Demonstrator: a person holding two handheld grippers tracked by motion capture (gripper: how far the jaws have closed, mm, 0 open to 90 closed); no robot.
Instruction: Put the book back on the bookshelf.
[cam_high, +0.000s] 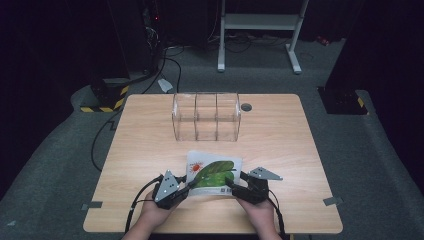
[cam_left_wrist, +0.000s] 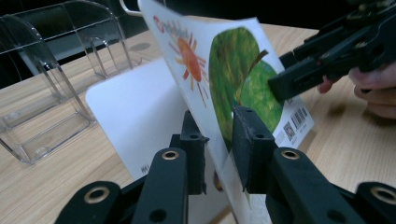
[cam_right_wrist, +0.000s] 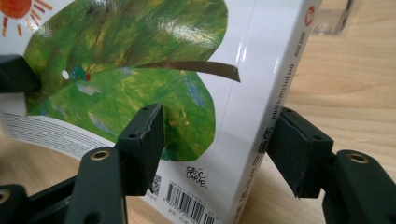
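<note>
A picture book (cam_high: 215, 172) with a green leaf and an orange sun on its cover lies near the front middle of the wooden table (cam_high: 150, 145). My left gripper (cam_high: 189, 186) is at its left edge. In the left gripper view, that gripper (cam_left_wrist: 219, 140) is shut on the raised cover (cam_left_wrist: 233, 70), with a white page (cam_left_wrist: 135, 107) showing beneath. My right gripper (cam_high: 231, 184) is at the book's right side. In the right gripper view, its jaws (cam_right_wrist: 219, 140) straddle the spine edge of the book (cam_right_wrist: 140, 60), one on the cover and one at the far face.
A clear plastic organizer (cam_high: 206, 116) with three compartments stands empty behind the book, also close in the left gripper view (cam_left_wrist: 46, 93). A round grommet (cam_high: 246, 107) sits at the table's back. A white desk frame (cam_high: 260, 25) and cables lie on the floor beyond.
</note>
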